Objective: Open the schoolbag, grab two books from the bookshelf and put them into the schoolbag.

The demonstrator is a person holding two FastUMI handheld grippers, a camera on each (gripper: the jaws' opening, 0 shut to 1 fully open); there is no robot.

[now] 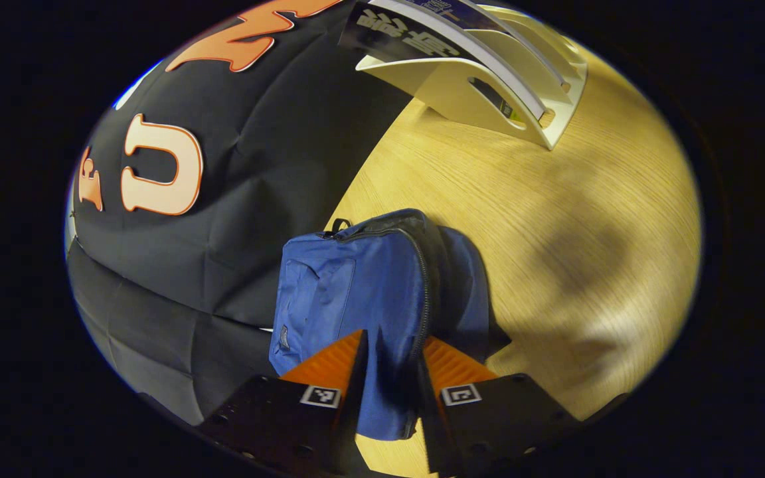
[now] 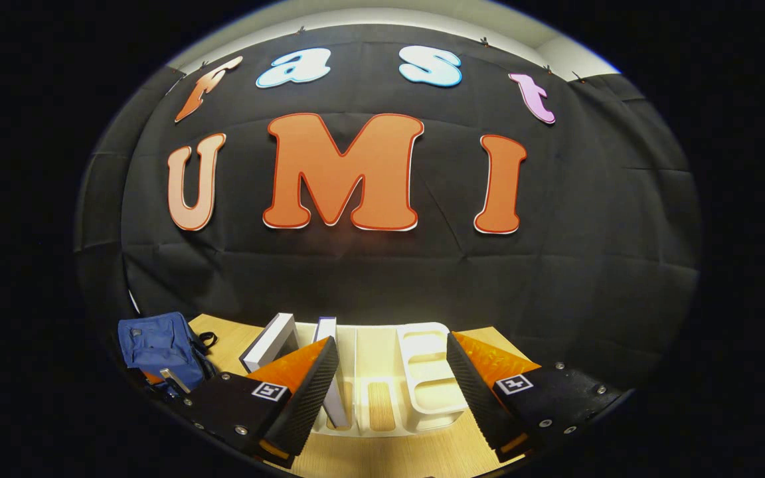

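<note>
The blue schoolbag (image 1: 349, 285) stands on the wooden table (image 1: 555, 219) against the black cloth wall, its zip line running down the side that faces me. My left gripper (image 1: 392, 362) has both fingers pressed on the bag's near edge, with fabric filling the gap between them. In the right gripper view the schoolbag (image 2: 157, 345) sits far left. My right gripper (image 2: 389, 372) is open in front of the white bookshelf (image 2: 422, 372). Two books stand in the rack: one leaning (image 2: 269, 342), and one upright (image 2: 327, 330) just inside my left finger. The bookshelf (image 1: 482, 86) and its dark-covered books (image 1: 396, 33) also appear top right in the left gripper view.
The black cloth wall (image 2: 382, 279) closes off the table's far side right behind the bookshelf and the bag. Bare wood (image 1: 522, 265) stretches between the bag and the shelf. The rack's right-hand slots (image 2: 425, 352) hold nothing.
</note>
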